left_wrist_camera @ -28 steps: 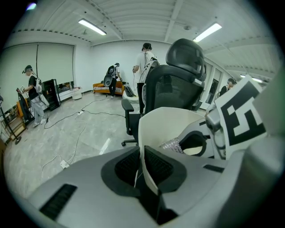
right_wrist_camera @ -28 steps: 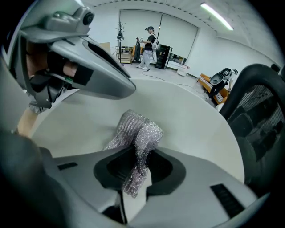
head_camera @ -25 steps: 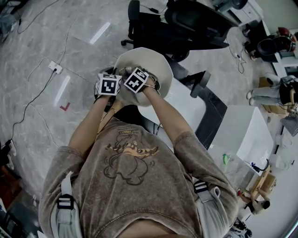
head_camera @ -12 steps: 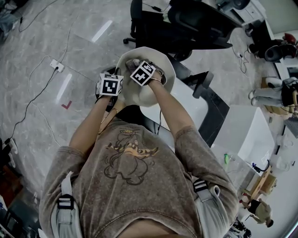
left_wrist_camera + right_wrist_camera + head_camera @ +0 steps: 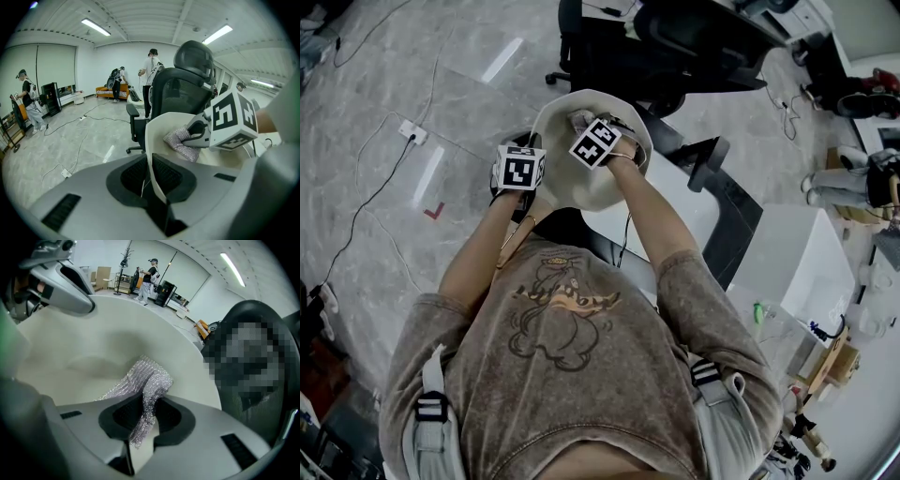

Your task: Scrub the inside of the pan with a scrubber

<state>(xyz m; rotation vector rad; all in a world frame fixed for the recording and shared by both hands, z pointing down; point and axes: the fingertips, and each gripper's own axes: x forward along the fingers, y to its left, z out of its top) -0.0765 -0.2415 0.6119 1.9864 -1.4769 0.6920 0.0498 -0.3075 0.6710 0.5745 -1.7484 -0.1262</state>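
A cream-coloured pan [image 5: 581,183] is held up in the air in front of the person. My left gripper [image 5: 151,176] is shut on the pan's rim [image 5: 152,154], the thin wall pinched between its pads. My right gripper [image 5: 146,420] is shut on a silvery mesh scrubber [image 5: 147,380], which presses against the pan's inner surface [image 5: 93,348]. In the left gripper view the scrubber [image 5: 183,143] and the right gripper's marker cube [image 5: 232,119] sit inside the pan. In the head view both marker cubes [image 5: 520,169] [image 5: 600,141] cover the jaws.
A black office chair [image 5: 675,47] stands just beyond the pan. A white table [image 5: 797,272] is at the right. Cables and a power strip [image 5: 412,136] lie on the grey floor at the left. Several people stand far off in the room [image 5: 150,70].
The right gripper with the scrubber has moved farther up and across the pan's inside. The left gripper keeps its hold on the rim, nearly still.
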